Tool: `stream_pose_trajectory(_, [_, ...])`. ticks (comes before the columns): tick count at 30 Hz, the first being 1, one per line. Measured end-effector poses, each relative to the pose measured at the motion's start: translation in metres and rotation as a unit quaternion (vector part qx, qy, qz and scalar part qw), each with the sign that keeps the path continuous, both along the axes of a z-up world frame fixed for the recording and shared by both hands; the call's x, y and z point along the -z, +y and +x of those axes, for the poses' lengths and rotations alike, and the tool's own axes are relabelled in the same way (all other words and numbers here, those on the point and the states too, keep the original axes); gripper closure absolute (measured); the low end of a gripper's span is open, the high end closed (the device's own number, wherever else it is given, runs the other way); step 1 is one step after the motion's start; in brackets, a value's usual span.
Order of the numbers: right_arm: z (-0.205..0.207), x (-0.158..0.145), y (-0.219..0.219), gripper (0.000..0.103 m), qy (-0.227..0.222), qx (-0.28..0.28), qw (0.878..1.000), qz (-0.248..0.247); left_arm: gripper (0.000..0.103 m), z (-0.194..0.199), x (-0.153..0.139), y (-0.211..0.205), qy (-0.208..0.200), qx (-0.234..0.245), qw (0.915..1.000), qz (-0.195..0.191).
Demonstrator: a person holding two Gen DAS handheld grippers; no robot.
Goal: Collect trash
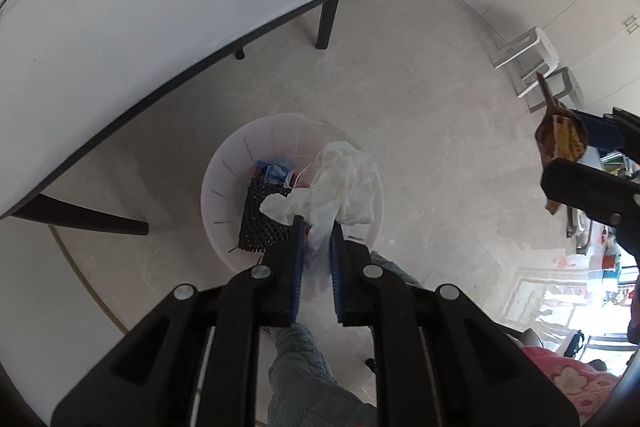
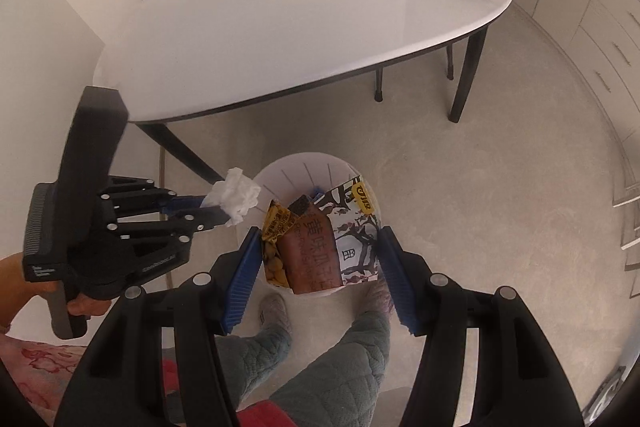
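The left hand-held gripper (image 1: pixel 315 227) is clenched on a crumpled white tissue (image 1: pixel 340 183), directly above the round white plastic bin (image 1: pixel 224 163). The right hand-held gripper (image 2: pixel 316 239) grasps printed snack wrappers (image 2: pixel 320 247) over the same bin. The step in hand appears to be dropping; next, each should release.

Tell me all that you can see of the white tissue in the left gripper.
The white tissue is a crumpled, soft wad of thin paper, slightly cream in its folds. The left gripper is shut on its lower part, and the loose bulk puffs out past the blue pads. It hangs above the white trash bin on the floor, touching only the gripper.
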State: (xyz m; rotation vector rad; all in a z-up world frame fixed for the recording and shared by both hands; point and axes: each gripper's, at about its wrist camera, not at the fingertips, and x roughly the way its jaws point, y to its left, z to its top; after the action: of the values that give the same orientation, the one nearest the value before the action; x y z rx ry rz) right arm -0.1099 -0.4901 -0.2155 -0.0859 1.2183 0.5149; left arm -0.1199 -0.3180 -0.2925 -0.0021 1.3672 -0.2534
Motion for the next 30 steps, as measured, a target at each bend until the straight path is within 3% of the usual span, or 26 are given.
stream_pose_trajectory(3, [0.026, 0.015, -0.002, 0.043, 0.020, -0.058, 0.998, 0.002, 0.090, 0.009, 0.022, -0.013, 0.018, -0.027, 0.9994, 0.007])
stream_pose_trajectory(5, [0.043, 0.020, 0.000, 0.043, 0.019, -0.098, 0.995, 0.000, 0.077, 0.016, 0.027, -0.017, 0.022, -0.055, 0.9983, 0.000])
stream_pose_trajectory(7, [0.056, 0.025, 0.002, 0.043, 0.015, -0.131, 0.991, -0.001, 0.057, 0.021, 0.027, -0.022, 0.018, -0.078, 0.9967, 0.008])
stream_pose_trajectory(11, [0.076, 0.037, 0.008, 0.043, 0.026, -0.179, 0.984, 0.004, 0.054, 0.022, 0.018, -0.022, 0.017, -0.123, 0.9919, 0.026])
stream_pose_trajectory(15, [0.084, 0.041, 0.014, 0.043, 0.024, -0.221, 0.975, 0.003, 0.046, 0.014, -0.008, -0.021, 0.013, -0.163, 0.9859, 0.036])
stream_pose_trajectory(22, [0.074, 0.041, 0.027, 0.044, 0.012, -0.258, 0.966, 0.002, 0.025, -0.035, -0.072, -0.012, -0.017, -0.222, 0.9736, 0.052])
stream_pose_trajectory(25, [0.065, 0.058, 0.037, 0.044, 0.013, -0.261, 0.965, -0.002, 0.018, -0.053, -0.091, -0.005, -0.023, -0.236, 0.9700, 0.054])
stream_pose_trajectory(30, [0.056, 0.102, 0.061, 0.039, 0.016, -0.266, 0.964, -0.016, 0.014, -0.077, -0.108, 0.000, -0.037, -0.237, 0.9660, 0.096])
